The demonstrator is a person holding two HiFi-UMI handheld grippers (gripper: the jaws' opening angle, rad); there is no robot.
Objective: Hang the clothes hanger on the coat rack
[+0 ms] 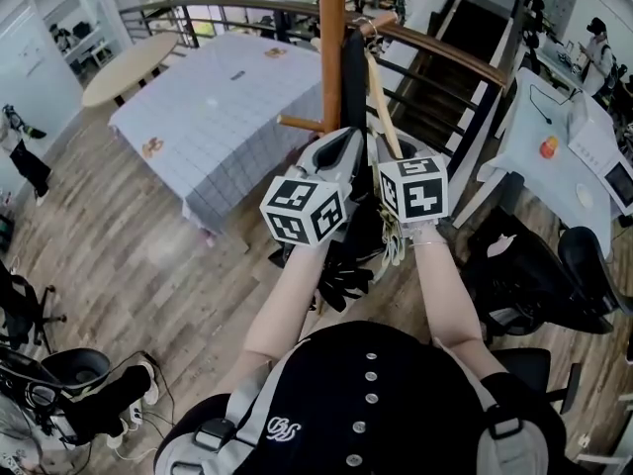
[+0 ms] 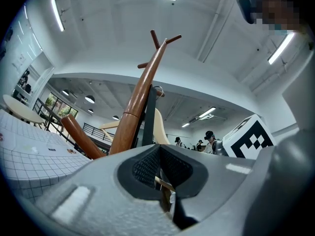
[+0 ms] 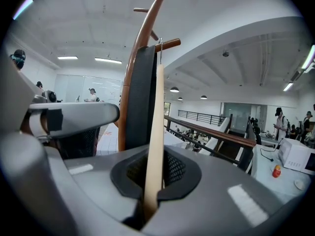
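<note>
A long table under a white grid-patterned cloth stood on grey-brown wood-plank flooring, near a round beige table and a brown-topped black railing.

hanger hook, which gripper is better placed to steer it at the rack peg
Right: the right gripper is shut on the hanger arm running straight up to its hook by the peg.

Glossy wood rack, matt wood hanger
</note>
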